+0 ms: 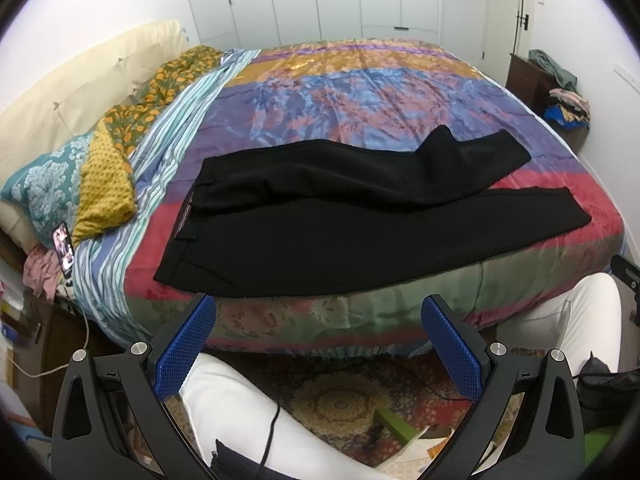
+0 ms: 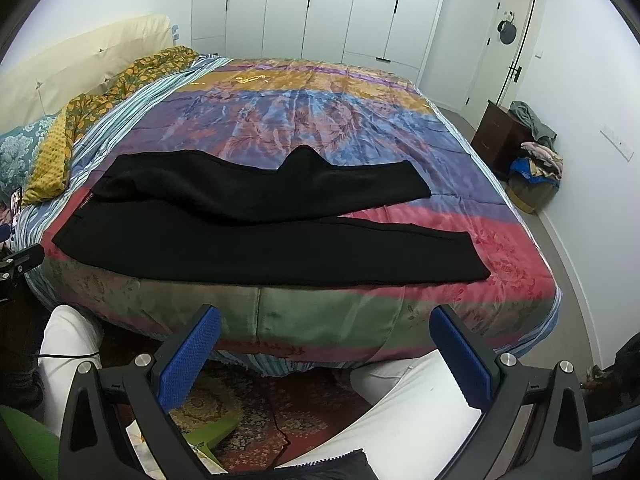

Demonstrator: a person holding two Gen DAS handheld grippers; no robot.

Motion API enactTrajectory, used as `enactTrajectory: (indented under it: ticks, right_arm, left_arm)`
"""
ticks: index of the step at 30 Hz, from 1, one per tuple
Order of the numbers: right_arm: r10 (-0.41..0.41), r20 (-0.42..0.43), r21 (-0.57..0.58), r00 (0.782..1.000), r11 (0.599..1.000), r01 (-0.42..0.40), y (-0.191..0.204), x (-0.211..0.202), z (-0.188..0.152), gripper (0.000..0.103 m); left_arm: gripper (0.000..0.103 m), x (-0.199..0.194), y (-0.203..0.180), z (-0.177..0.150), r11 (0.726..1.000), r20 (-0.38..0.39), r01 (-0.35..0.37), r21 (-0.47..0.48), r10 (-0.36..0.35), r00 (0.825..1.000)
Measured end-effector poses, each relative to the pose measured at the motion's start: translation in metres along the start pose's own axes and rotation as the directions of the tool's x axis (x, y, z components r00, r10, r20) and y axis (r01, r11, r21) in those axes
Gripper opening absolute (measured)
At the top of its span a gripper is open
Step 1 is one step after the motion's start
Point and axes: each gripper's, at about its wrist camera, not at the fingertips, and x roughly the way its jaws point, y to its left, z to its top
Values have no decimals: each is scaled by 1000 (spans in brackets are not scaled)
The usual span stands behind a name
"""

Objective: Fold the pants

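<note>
One pair of black pants (image 1: 360,216) lies spread along the near edge of the bed (image 1: 360,80), waistband toward the headboard end on my left and its two legs running right toward the foot end. The near leg lies flat and straight just inside the near edge; the far leg is rumpled, with a raised hump partway along, and the two legs part near the hems so a wedge of red quilt shows between them. The far half of the quilt is bare, so there is open room beyond the pants, while on the near side the cloth sits almost at the drop of the mattress. My left gripper (image 1: 318,340) hangs off the near edge, below the waistband corner, its two blue pads (image 1: 186,350) spread wide with nothing between them. My right gripper (image 2: 326,350) also hangs off the near edge, below the middle of the near leg, fingers wide apart and empty. My two white-trousered knees (image 2: 416,400) show below both tools, over a patterned rug (image 1: 340,404). The left view alone shows the pillows (image 1: 52,184) at the headboard corner and a phone (image 1: 64,244) beside them clearly; the right view shows more of the floor past the foot end, with a dark nightstand (image 2: 500,140) and a heap of clothes (image 2: 536,164) against the wall.
</note>
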Motion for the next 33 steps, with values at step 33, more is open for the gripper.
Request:
enactTrajectory:
  ticks: [33]
  right_arm:
    - [182, 89, -30, 979, 983, -180, 11, 4, 16, 103]
  left_arm:
    - [102, 24, -1, 19, 998, -21, 57, 13, -57, 998]
